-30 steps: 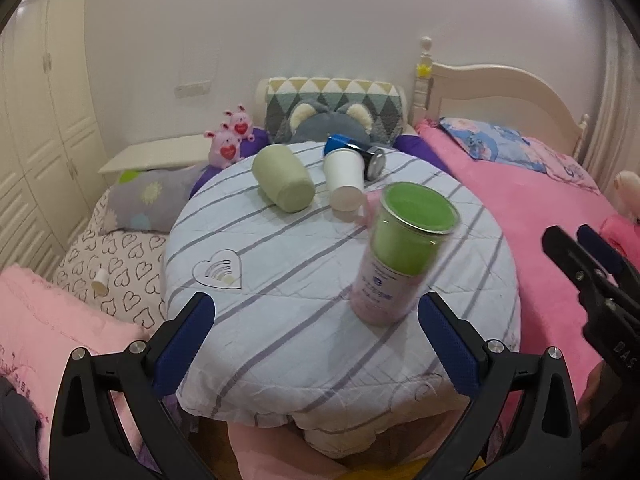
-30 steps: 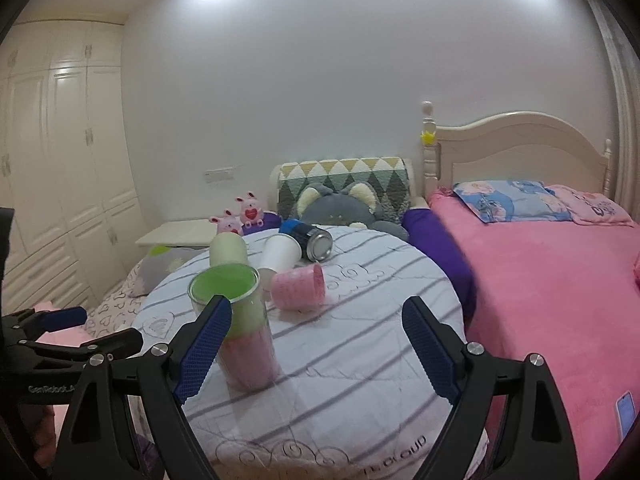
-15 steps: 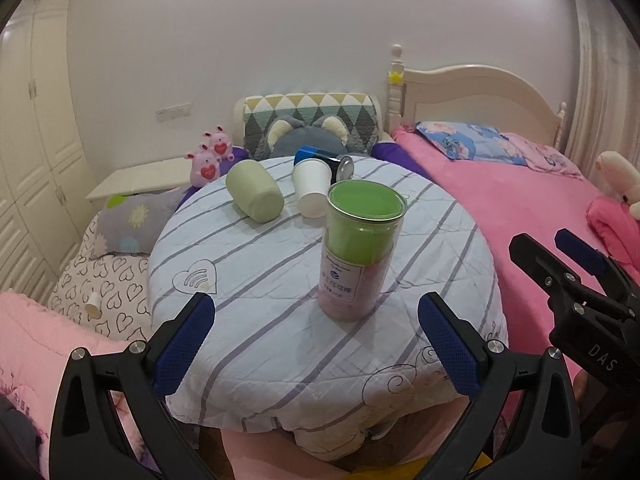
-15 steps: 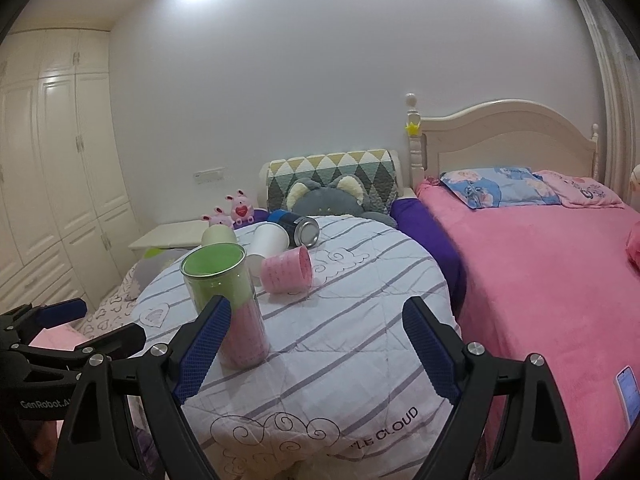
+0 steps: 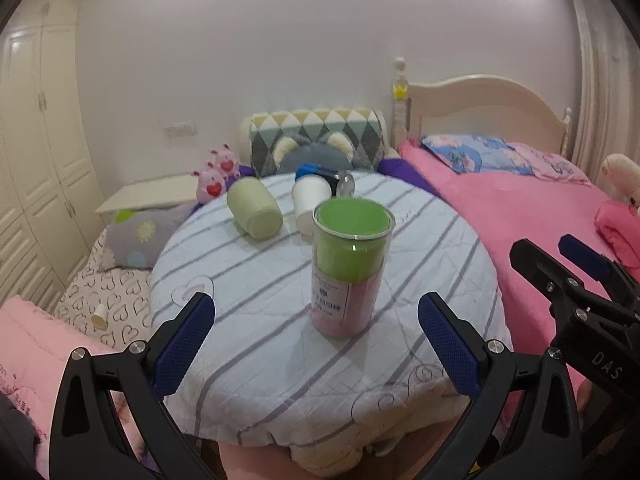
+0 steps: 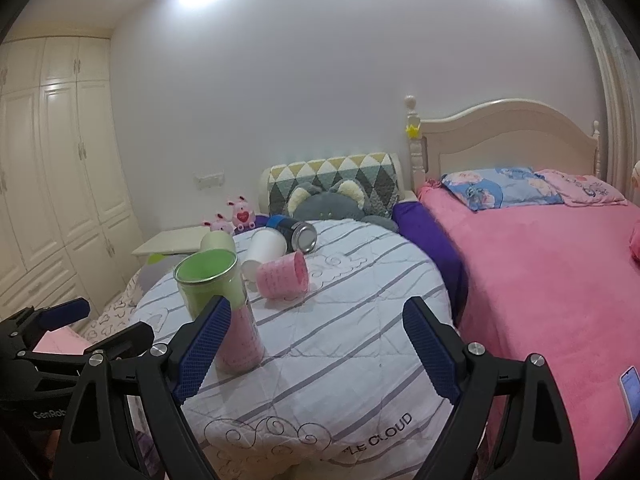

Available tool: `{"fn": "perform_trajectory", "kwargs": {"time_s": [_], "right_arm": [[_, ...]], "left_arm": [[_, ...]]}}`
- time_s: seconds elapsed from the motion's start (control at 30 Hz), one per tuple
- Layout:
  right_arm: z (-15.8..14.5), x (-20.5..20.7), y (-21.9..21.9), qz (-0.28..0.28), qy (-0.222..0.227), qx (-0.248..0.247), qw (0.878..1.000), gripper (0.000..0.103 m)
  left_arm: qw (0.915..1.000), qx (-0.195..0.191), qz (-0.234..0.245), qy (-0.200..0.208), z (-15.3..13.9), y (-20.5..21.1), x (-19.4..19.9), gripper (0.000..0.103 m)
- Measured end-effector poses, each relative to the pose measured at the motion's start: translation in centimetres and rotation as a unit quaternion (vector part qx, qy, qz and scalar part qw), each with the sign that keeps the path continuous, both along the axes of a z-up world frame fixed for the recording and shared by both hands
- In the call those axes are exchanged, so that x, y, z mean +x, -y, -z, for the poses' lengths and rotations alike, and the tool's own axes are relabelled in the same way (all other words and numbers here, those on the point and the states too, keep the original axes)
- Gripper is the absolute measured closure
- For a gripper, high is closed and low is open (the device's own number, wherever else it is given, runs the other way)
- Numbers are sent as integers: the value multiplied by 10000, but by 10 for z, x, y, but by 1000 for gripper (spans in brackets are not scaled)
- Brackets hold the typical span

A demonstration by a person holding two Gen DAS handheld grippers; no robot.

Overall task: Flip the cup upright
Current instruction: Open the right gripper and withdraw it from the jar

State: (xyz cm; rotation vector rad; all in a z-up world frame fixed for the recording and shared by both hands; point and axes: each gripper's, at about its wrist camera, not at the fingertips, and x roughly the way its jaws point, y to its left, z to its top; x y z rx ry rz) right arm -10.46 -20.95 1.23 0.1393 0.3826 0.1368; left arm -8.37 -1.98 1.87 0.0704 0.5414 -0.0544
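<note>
A tall clear cup with a green and pink inside [image 5: 349,270] stands upright on the round striped table [image 5: 248,344]; it also shows in the right wrist view [image 6: 218,304]. My left gripper [image 5: 316,344] is open and empty, just in front of it. My right gripper [image 6: 316,350] is open and empty, the cup by its left finger. A pink cup [image 6: 283,280], a white paper cup [image 6: 262,252], a pale green cup [image 5: 254,214] and a blue and steel cup [image 6: 294,232] lie on their sides farther back.
A pink bed [image 6: 552,280] runs along the right. Cushions and plush toys [image 6: 332,196] sit behind the table. White wardrobes [image 6: 52,184] line the left wall. A phone [image 6: 630,394] lies on the bed's near edge. My right gripper shows in the left wrist view [image 5: 576,280].
The tall cup went from tilted to standing upright on the table. Both grippers have drawn back from it and the views have risen and steadied.
</note>
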Motion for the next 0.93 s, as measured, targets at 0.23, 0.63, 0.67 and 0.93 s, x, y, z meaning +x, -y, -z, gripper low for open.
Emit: {"fn": "perform_trajectory", "kwargs": {"time_s": [0.23,0.63,0.67,0.93], "right_arm": [[1,-6,3,61,245,-14,9997,13],[4,-15,5,182,464,-133,9987,0],[3,-16,5,193,476,-148,9986,0],[2,-18,5,210,480,-195,9984,0]], "left_arm": [[9983,-21,-140,557,-3,4,-5,0],[9965,-27,-302,784,2,4,-5,0],[9965,-22,-314,780,3,4,-5,0],[9957,-119,-340,857,3,0,-8,0]]}}
